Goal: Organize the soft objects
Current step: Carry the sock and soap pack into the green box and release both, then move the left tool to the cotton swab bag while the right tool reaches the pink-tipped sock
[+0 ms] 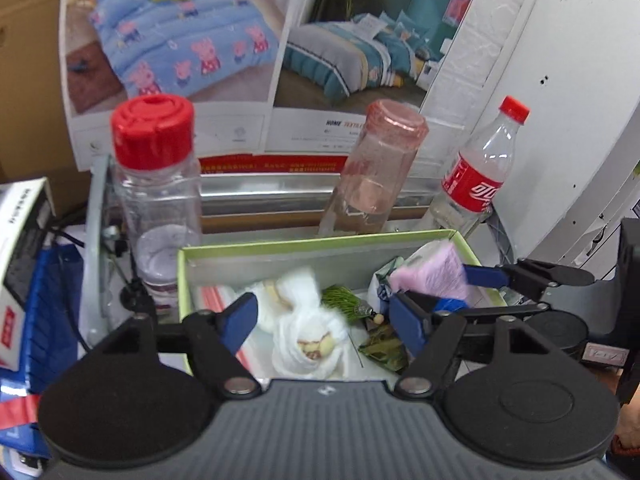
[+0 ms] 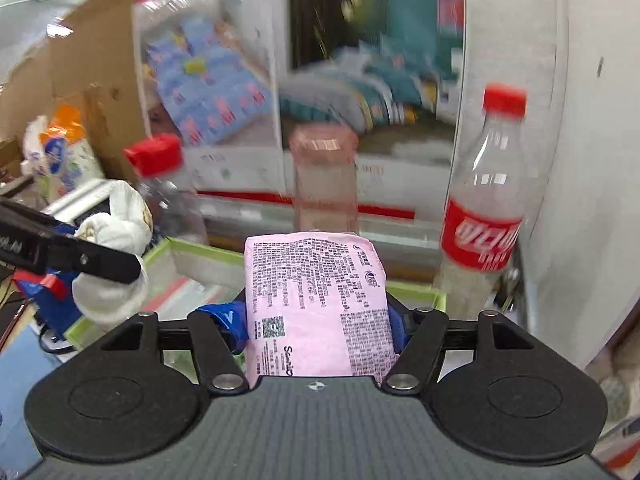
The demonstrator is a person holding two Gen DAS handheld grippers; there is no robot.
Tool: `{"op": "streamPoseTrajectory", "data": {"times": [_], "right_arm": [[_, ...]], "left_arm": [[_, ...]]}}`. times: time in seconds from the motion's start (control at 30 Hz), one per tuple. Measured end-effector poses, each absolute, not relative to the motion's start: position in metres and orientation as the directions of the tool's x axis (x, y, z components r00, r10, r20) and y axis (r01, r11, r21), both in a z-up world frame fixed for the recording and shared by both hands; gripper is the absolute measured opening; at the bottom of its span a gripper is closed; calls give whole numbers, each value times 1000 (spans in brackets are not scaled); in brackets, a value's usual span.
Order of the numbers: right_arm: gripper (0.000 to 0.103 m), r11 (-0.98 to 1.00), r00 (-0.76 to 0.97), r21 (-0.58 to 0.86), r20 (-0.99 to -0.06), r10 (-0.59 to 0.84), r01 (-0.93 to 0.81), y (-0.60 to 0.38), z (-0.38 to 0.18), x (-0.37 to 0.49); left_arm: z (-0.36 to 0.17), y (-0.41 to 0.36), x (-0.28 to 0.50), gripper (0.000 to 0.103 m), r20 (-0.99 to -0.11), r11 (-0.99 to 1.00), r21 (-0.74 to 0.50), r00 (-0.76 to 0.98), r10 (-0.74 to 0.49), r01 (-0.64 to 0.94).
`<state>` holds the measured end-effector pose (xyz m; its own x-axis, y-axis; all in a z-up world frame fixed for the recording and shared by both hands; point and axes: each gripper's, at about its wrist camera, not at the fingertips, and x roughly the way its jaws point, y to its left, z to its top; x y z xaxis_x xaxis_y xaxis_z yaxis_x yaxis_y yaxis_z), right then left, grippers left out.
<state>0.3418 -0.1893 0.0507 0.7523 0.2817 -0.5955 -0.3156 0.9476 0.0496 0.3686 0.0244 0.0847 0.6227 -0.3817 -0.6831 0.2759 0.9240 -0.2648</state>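
The green box (image 1: 420, 238) sits open on the counter, just in front of 3 bottles: a clear one w/ a big red lid (image 1: 154, 200) on the left, a pink one (image 1: 376, 168) in the middle, and a cola bottle (image 1: 478, 176) w/ a red cap on the right. Behind them stand big bedding posters (image 1: 180, 40).

Left gripper (image 1: 324, 320) hangs over the box. Its blue fingers (image 1: 240, 320) are spread wide. The white fluffy toy (image 1: 308, 332) shows in the gap between them, but they don't press on it. In the left cam it looks like it lies in the box. In the right cam it hangs right by a finger at the box's left edge, so can't tell if it has landed. Next to it in the box: a green spiky thing (image 1: 342, 300) and a dark green crinkly bit (image 1: 382, 350).

Right gripper (image 2: 318, 320) is at the near edge of the box. It pinches a pink soft pack (image 2: 316, 304) w/ small black print from both sides. The pack stands up tall between the blue fingers (image 2: 228, 320), w/ its top up in front of the pink bottle. From the left cam you see the same pack as a pink blur over the box's right corner.

Right cam pic is blurry. Far left there are a cardboard box (image 2: 92, 92) and some bags (image 2: 60, 152).
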Motion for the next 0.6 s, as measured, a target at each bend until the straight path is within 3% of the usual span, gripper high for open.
{"op": "streamPoseTrajectory", "data": {"times": [0.1, 0.23, 0.37, 0.47, 0.6], "right_arm": [[55, 950, 717, 61, -642, 273, -306, -186, 40, 353], [57, 950, 797, 86, -525, 299, -300, -194, 60, 332], [58, 929, 799, 17, -503, 328, -371, -191, 75, 287], [59, 895, 748, -17, -556, 363, -447, -187, 69, 249], [59, 858, 595, 33, -706, 384, -513, -180, 32, 226]], "left_arm": [[82, 27, 367, 72, -687, 922, -272, 616, -386, 274], [88, 44, 346, 74, -684, 934, -250, 636, -358, 257], [89, 65, 311, 75, -685, 941, -227, 646, -336, 250], [87, 77, 283, 75, -693, 950, -190, 652, -309, 248], [79, 87, 258, 75, -711, 953, -190, 637, -298, 234]]}}
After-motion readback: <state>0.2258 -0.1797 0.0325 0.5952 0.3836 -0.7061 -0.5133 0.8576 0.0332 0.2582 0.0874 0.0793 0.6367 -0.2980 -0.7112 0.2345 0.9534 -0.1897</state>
